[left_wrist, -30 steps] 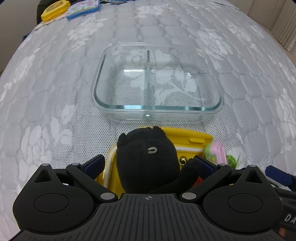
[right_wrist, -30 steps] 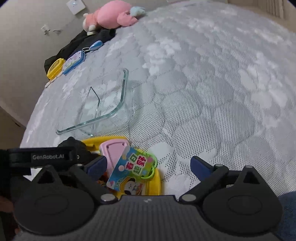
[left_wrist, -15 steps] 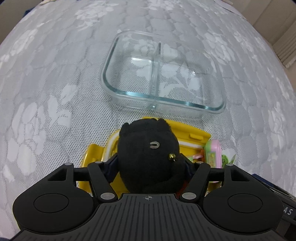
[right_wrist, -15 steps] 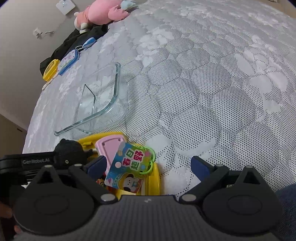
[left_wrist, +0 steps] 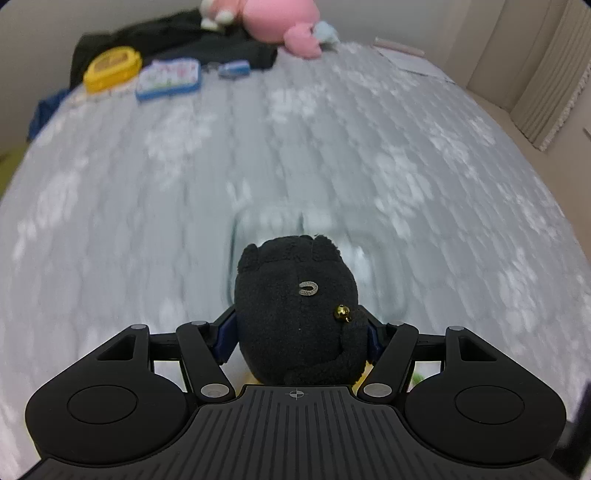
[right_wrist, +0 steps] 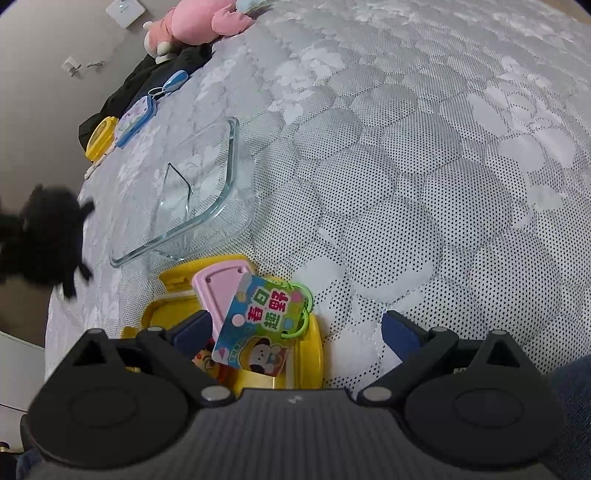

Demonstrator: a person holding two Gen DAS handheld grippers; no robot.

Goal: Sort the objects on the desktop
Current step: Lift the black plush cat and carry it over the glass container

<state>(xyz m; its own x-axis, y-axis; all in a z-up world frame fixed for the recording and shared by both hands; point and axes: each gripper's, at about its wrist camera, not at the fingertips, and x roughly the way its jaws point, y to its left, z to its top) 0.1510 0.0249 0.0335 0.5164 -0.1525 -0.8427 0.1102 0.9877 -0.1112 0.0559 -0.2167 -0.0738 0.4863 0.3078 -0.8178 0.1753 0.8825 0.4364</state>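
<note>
The left gripper (left_wrist: 301, 338) has its jaws clenched on a black plush toy (left_wrist: 299, 306): the blue pads press into its lower body from the left and right, and the round head, with a small silver horseshoe mark and a gold bell (left_wrist: 342, 312), sticks out beyond the fingertips. In the right wrist view the same toy appears as a dark blur (right_wrist: 48, 236) at the far left, raised clear of the mattress (right_wrist: 424, 166) and left of the glass container (right_wrist: 192, 206).

That divided glass container lies empty on the quilted mattress, just beyond the open yellow box (right_wrist: 258, 332). A pink card (right_wrist: 221, 288) and a colourful picture card on a green ring (right_wrist: 258, 325) stick up out of the yellow box.

The right gripper (right_wrist: 297, 326) hangs above the box with its jaws released and spread wide; the left pad is beside the pink card, the right pad over bare mattress, and nothing is pressed between them.

At the far edge lie a pink plush toy (left_wrist: 277, 18), a yellow case (left_wrist: 112, 68) and a blue-rimmed case (left_wrist: 170, 77).
</note>
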